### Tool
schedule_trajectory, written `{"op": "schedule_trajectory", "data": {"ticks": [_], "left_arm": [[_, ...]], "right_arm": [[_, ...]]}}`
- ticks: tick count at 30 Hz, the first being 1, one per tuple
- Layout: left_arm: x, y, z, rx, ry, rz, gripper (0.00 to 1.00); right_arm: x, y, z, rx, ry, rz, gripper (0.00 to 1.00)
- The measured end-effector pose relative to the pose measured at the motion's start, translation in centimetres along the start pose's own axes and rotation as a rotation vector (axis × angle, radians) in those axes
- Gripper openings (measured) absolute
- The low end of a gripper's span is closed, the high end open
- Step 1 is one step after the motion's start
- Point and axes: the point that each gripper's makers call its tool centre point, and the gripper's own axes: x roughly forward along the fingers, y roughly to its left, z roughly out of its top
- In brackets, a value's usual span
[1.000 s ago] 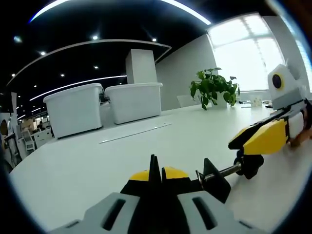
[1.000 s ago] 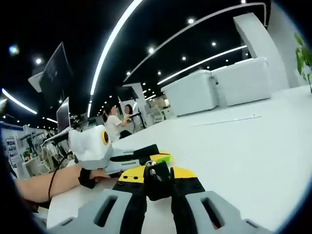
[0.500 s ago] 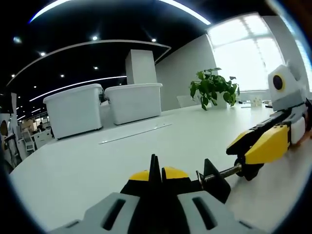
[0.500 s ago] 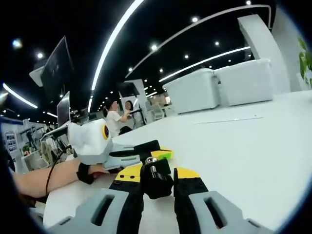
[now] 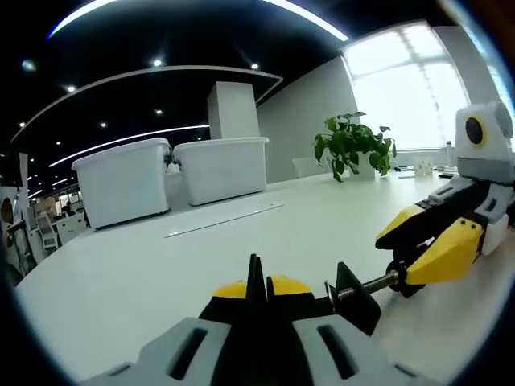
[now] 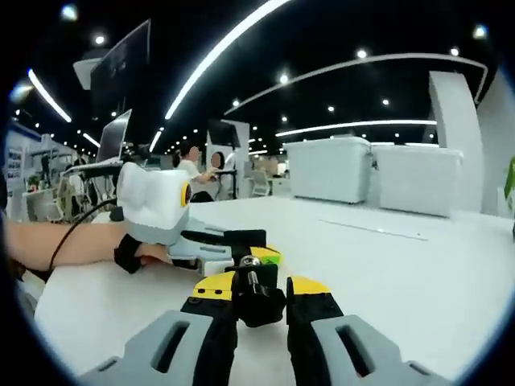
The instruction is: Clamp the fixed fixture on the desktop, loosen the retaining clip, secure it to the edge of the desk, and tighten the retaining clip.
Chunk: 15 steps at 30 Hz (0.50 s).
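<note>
A white table (image 5: 121, 281) in an open-plan office, w/ a black clamp (image 5: 348, 293) low on it near the edge. In the left gripper view the left gripper (image 5: 261, 296) has its yellow-tipped jaws closed tight on the clamp's body; its threaded screw (image 5: 372, 283) runs out to the right to a black knob (image 5: 409, 283). The right gripper (image 5: 438, 241) comes in from the right, jaws narrow, pinched around that knob. In the right gripper view the right gripper (image 6: 259, 297) shows the same hold: knob (image 6: 256, 297) squeezed between its two jaws, screw end toward the lens. Just beyond, the left gripper (image 6: 241, 245) lies low over the table, a hand (image 6: 137, 253) behind it.

No readable writing or brand marks anywhere. Two white lidded bins (image 5: 173, 178) sit side by side at the table's far side; contents can't be seen. A potted plant (image 5: 352, 145) stands by the bright window (image 5: 406, 88). A person (image 6: 193, 173) sits at a desk in the background, monitors (image 6: 121, 104) overhead.
</note>
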Motion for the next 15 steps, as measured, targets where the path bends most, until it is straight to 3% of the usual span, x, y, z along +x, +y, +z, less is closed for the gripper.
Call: {"op": "schedule_trajectory", "data": {"ticks": [3, 15], "left_arm": [[-0.02, 0.03, -0.02, -0.001, 0.001, 0.002, 0.07], [-0.07, 0.03, -0.05, -0.002, 0.002, 0.005, 0.07]], "right_arm": [[0.04, 0.26, 0.07, -0.080, 0.000, -0.004, 0.22], [0.07, 0.78, 0.11, -0.224, 0.001, -0.012, 0.22]]}}
